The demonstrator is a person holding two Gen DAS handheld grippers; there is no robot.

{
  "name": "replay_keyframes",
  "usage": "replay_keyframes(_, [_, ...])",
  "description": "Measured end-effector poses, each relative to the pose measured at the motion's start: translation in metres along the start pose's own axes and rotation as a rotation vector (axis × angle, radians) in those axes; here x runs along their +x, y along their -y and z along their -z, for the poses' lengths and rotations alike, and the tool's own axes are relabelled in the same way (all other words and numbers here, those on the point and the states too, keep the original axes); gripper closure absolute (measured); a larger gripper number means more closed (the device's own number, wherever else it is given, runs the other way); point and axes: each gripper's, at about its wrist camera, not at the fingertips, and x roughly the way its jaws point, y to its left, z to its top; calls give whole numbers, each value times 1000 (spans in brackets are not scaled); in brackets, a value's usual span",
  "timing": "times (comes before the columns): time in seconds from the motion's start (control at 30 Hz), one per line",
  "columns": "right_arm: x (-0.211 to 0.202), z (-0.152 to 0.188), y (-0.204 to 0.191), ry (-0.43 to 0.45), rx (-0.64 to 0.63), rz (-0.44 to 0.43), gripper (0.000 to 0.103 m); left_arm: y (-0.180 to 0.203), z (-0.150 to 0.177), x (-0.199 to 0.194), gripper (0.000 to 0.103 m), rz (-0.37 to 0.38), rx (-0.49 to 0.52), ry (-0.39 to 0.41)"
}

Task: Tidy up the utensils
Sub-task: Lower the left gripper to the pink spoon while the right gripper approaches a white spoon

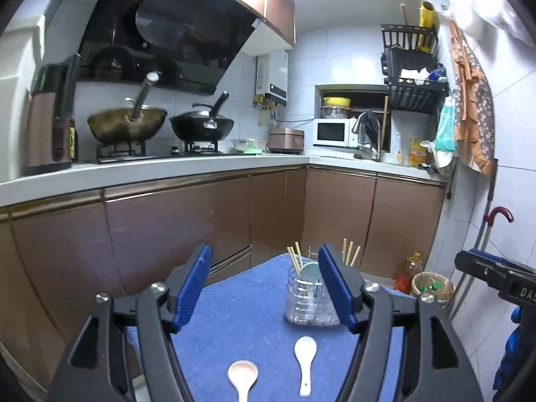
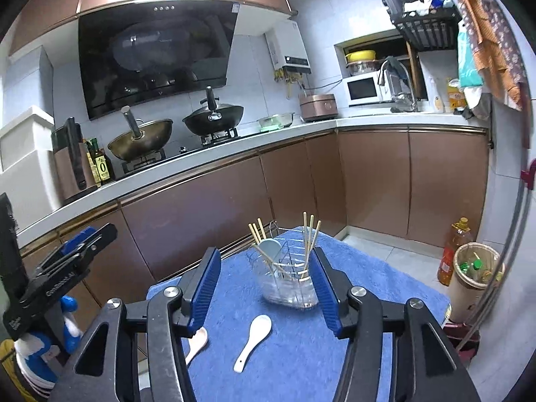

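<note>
A clear utensil holder [image 1: 310, 305] [image 2: 288, 283] stands on a blue cloth [image 1: 248, 315] [image 2: 288, 345], holding several chopsticks [image 1: 294, 259] [image 2: 310, 234] and a pale blue spoon [image 1: 310, 273] [image 2: 271, 248]. A white spoon [image 1: 305, 358] [image 2: 254, 340] and a pink spoon [image 1: 243, 378] [image 2: 197, 341] lie on the cloth nearer me. My left gripper [image 1: 264, 288] is open and empty above the cloth. My right gripper [image 2: 266, 288] is open and empty, above the white spoon. The right gripper also shows at the left view's right edge [image 1: 492, 271], and the left gripper at the right view's left edge [image 2: 83, 244].
Brown cabinets [image 1: 201, 221] under a white counter [image 2: 234, 144] run behind the cloth. Two woks [image 1: 127, 124] [image 1: 201, 124] sit on the stove. A bin [image 2: 475, 274] and an oil bottle [image 2: 452, 251] stand on the floor at right.
</note>
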Motion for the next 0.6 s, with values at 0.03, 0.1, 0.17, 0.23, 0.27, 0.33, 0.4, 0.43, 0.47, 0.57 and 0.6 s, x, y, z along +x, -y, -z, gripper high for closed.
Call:
replay_keyframes(0.03, [-6, 3, -3, 8, -1, 10, 46, -1, 2, -8, 37, -9, 9, 5])
replay_keyframes(0.1, [-17, 10, -9, 34, -10, 45, 44, -1, 4, -23, 37, -23, 26, 18])
replay_keyframes(0.17, [-26, 15, -14, 53, -9, 56, 42, -2, 6, -36, 36, -32, 30, 30])
replay_keyframes(0.23, [-33, 18, -17, 71, -8, 62, 38, -3, 6, -43, 36, -36, 33, 34])
replay_keyframes(0.27, [-37, 19, -19, 81, -8, 63, 37, -4, 6, -48, 35, -44, 35, 36])
replay_keyframes(0.33, [-44, 20, -24, 98, -10, 58, 36, -6, 7, -58, 35, -53, 32, 50])
replay_keyframes(0.4, [-48, 21, -30, 114, -16, 49, 33, -8, 8, -65, 34, -57, 27, 56])
replay_keyframes(0.43, [-50, 22, -32, 118, -18, 43, 32, -9, 9, -68, 34, -56, 23, 57])
replay_keyframes(0.47, [-52, 22, -34, 123, -19, 38, 31, -10, 10, -71, 34, -58, 19, 58])
replay_keyframes(0.57, [-57, 24, -37, 131, -19, 28, 30, -10, 12, -76, 33, -64, 23, 58])
replay_keyframes(0.6, [-58, 24, -38, 134, -19, 25, 30, -10, 13, -78, 33, -66, 22, 60])
